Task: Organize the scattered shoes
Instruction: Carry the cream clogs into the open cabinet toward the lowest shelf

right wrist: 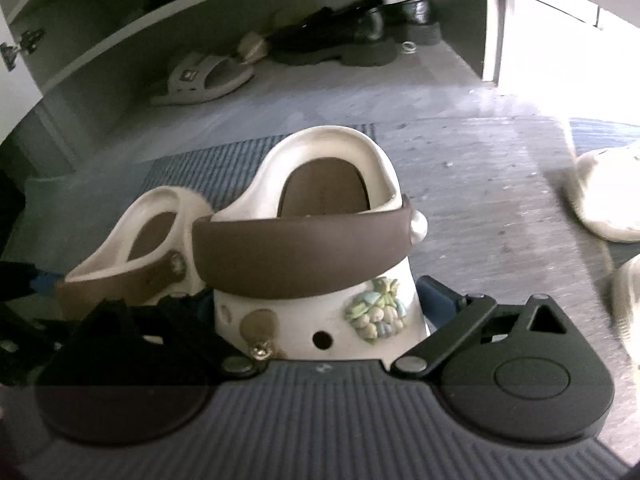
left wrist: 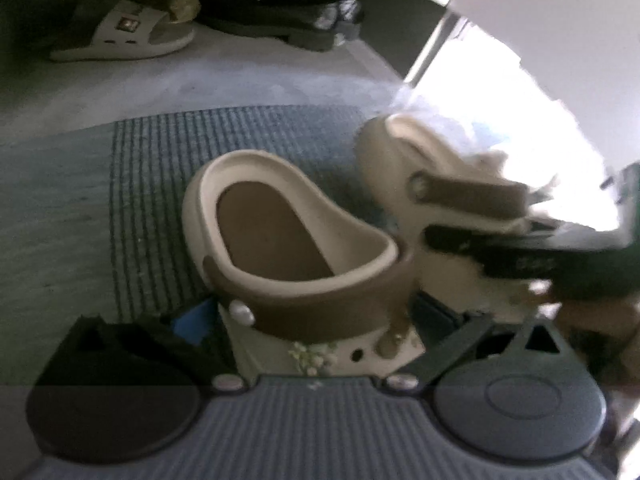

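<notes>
Ribbed mat [right wrist: 224, 152] underfoot; our left gripper [left wrist: 320, 320] and right gripper [right wrist: 320, 320] each clamp one cream clog [right wrist: 320, 240]; we keep heels level, slide both onto the shelf floor [right wrist: 320, 80].

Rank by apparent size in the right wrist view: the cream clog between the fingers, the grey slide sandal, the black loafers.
1. cream clog, largest, though nearest the camera.
2. black loafers as a pair.
3. grey slide sandal, smallest; true sizes unsure.
</notes>
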### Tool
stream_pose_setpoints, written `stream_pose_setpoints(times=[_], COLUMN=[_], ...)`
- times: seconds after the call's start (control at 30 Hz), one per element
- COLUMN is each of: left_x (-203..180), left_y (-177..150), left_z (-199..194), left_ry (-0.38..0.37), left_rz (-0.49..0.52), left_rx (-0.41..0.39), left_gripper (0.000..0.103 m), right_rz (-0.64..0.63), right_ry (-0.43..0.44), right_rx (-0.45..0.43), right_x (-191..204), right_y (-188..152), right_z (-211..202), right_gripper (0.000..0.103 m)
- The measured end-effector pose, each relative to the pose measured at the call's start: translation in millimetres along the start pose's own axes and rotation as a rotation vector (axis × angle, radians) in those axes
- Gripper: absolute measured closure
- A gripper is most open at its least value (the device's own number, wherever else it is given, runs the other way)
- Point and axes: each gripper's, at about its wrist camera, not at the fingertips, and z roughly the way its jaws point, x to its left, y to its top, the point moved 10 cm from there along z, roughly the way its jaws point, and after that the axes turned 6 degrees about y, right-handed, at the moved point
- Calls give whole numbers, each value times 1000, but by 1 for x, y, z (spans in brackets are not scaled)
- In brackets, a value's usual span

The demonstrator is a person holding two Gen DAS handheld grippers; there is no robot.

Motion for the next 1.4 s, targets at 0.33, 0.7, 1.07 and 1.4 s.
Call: stream_pose_setpoints(times=[0.33,0.7,1.07,1.4], left_x=[-11,5,12,24], left_y=[7,21,78,136], left_z=[14,32,-28,-148], left_ry=[323,417,404,408], left_rz=[-72,-41,54,250], left_rx=[52,50,-160,-351], left_gripper=[0,6,7,6], right_rz=[50,46,46,-120], right_ry=[-36,-37,11,134], right_rx=[0,1,-47,-207], right_x=[-10,-11,13,81], right_y=[-1,-7,26,147], right_z=[-1,-6,-23,-95], right_gripper=[4,4,4,4])
